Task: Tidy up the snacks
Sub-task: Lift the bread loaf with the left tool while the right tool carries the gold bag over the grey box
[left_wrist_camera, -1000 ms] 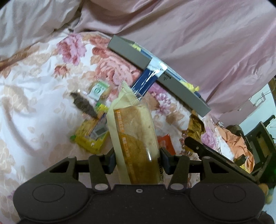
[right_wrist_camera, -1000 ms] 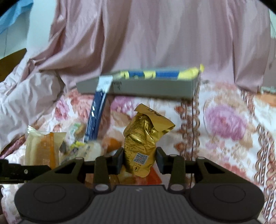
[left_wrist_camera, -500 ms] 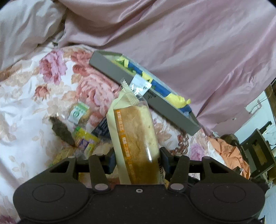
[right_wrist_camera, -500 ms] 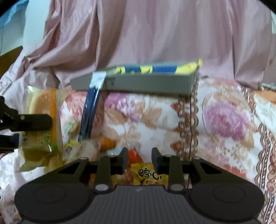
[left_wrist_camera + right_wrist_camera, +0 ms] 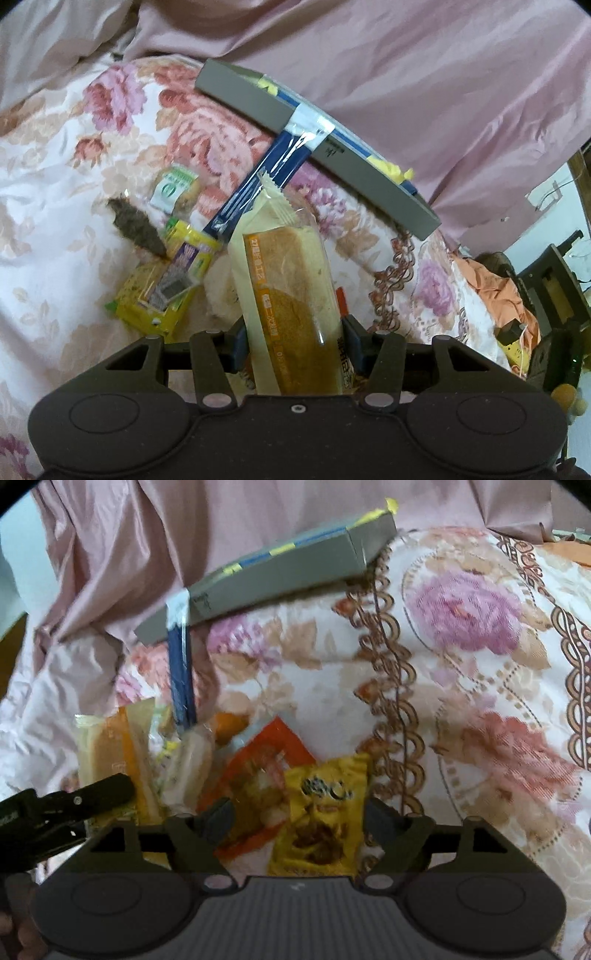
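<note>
My left gripper [image 5: 293, 338] is shut on a wrapped bread cake [image 5: 290, 291], held upright above the snack pile; it also shows in the right wrist view [image 5: 114, 753]. My right gripper [image 5: 297, 818] is open, its jaws wide apart over a yellow snack bag [image 5: 325, 812] and an orange packet [image 5: 258, 771] lying on the bed. A grey box [image 5: 314, 144] holding blue and yellow packets lies at the back, also in the right wrist view [image 5: 273, 579]. A blue packet [image 5: 258, 184] leans against it.
A yellow-green packet [image 5: 166, 288], a green-label snack [image 5: 173, 188] and a dark brown snack [image 5: 135, 225] lie on the floral bedspread [image 5: 55, 177]. A pink sheet [image 5: 424, 74] is bunched behind the box. Furniture and orange cloth [image 5: 498, 295] are to the right.
My right gripper let go of the gold bag, opened wide and dropped over the yellow bag and orange packet. My left gripper kept the bread cake and shifted slightly.
</note>
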`<state>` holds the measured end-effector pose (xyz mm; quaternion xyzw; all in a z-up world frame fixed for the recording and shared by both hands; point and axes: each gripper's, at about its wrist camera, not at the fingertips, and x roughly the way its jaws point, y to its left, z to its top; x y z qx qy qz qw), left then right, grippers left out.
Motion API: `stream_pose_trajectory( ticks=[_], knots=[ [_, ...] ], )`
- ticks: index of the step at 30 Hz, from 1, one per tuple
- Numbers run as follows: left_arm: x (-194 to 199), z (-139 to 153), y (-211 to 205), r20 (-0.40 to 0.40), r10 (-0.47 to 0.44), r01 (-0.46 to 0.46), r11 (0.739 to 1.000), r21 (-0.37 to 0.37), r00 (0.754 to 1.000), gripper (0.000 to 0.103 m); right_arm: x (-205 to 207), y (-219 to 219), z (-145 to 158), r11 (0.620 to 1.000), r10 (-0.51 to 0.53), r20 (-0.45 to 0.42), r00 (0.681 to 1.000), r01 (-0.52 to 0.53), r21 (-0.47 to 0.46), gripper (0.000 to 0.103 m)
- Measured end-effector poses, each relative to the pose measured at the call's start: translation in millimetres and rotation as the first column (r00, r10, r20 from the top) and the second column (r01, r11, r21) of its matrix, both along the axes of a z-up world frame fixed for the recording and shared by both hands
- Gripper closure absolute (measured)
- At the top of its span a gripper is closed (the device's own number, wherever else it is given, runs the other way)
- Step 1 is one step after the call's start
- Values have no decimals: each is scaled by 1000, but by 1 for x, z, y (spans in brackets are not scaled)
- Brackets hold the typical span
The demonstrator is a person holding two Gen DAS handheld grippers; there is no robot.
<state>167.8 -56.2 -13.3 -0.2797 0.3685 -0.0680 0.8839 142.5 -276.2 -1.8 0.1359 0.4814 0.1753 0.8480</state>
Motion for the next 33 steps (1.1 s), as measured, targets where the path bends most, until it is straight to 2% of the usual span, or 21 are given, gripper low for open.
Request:
stream_pose_trajectory(
  ticks=[4,8,11,18,27,30,33],
  knots=[
    [-1,-5,1,-7,7,-7,1000,-11,1000,50,5,18,-12,995,41,-57,998,-46,-85,24],
    [-1,-4,-2,-9,1,-1,1000,-7,1000,50,5,32,-15,982,43,-30,999,-48,-183,44],
    [-1,-1,-4,-1,-5,5,1000,-1,1000,50,3,35,-13,982,55,-5,998,-55,-182,52],
    [-3,8,-9,18,-8,8,1000,8,1000,50,4,27,-11,993,27,31,999,-23,-117,55],
    [3,23,-11,64,11,-12,1000,29,998,50,-7,15,15,998,-27,197,980,37,-46,55],
    [12,30,-12,86,25,-28,999,32,996,50,-12,11,29,998,-53,293,955,59,-12,54],
    [26,40,-14,122,35,-40,998,39,992,50,-15,9,44,996,-82,405,911,84,14,54]
  ],
)
